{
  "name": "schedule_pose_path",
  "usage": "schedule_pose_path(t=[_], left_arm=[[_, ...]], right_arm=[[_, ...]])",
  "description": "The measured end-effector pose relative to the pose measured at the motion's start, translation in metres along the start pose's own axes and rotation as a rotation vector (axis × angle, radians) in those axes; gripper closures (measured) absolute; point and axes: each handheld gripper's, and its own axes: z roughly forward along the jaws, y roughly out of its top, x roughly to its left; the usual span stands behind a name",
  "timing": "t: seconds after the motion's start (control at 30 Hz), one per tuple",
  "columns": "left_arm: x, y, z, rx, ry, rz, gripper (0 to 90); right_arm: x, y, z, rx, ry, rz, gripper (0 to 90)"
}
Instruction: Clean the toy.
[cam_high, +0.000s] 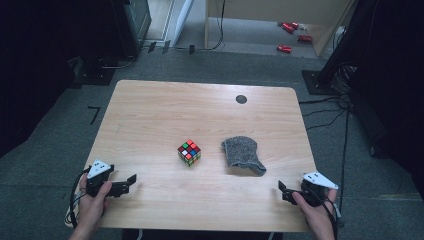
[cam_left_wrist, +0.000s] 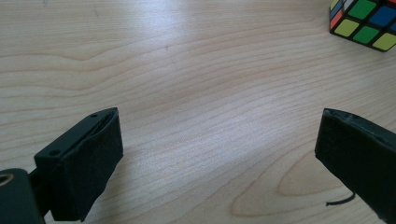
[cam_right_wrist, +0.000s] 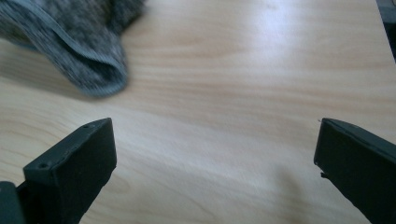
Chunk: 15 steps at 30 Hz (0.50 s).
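Presently both idle, jaws wide: left hand-held gripper (cam_high: 131, 179), right hand-held gripper (cam_high: 281, 186). Puzzle cube (cam_high: 189, 152) sits mid-bench (cam_high: 150, 110); grey cloth (cam_high: 243, 154) just beside. Approach the cube squarely, jaws straddling opposite flat faces, not corners.

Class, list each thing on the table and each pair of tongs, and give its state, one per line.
Puzzle cube: scrambled, resting flat on the table, untouched.
Grey knitted cap: lying crumpled, untouched.
Left tongs: open, holding nothing, near the table's front left edge.
Right tongs: open, holding nothing, near the front right edge.
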Motion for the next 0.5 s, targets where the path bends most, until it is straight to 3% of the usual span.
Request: schedule_pose_path(t=[0.13,0.23,0.4,0.5], left_arm=[[-0.001,0.001,0.004,0.049,-0.03,0.012,1.8],[-0.003,0.002,0.006,0.078,-0.008,0.041,1.9],[-0.014,0.002,0.011,0.127,0.074,0.149,1.9],[-0.015,0.003,0.012,0.128,0.07,0.154,1.8]], right_arm=[[-0.001,-0.004,0.002,0.037,-0.008,-0.008,0.0],[0.001,-0.004,0.005,0.094,-0.026,-0.018,0.0],[0.003,-0.004,0.006,0.1,-0.033,-0.034,0.0],[0.003,-0.004,0.006,0.1,-0.034,-0.034,0.0]])
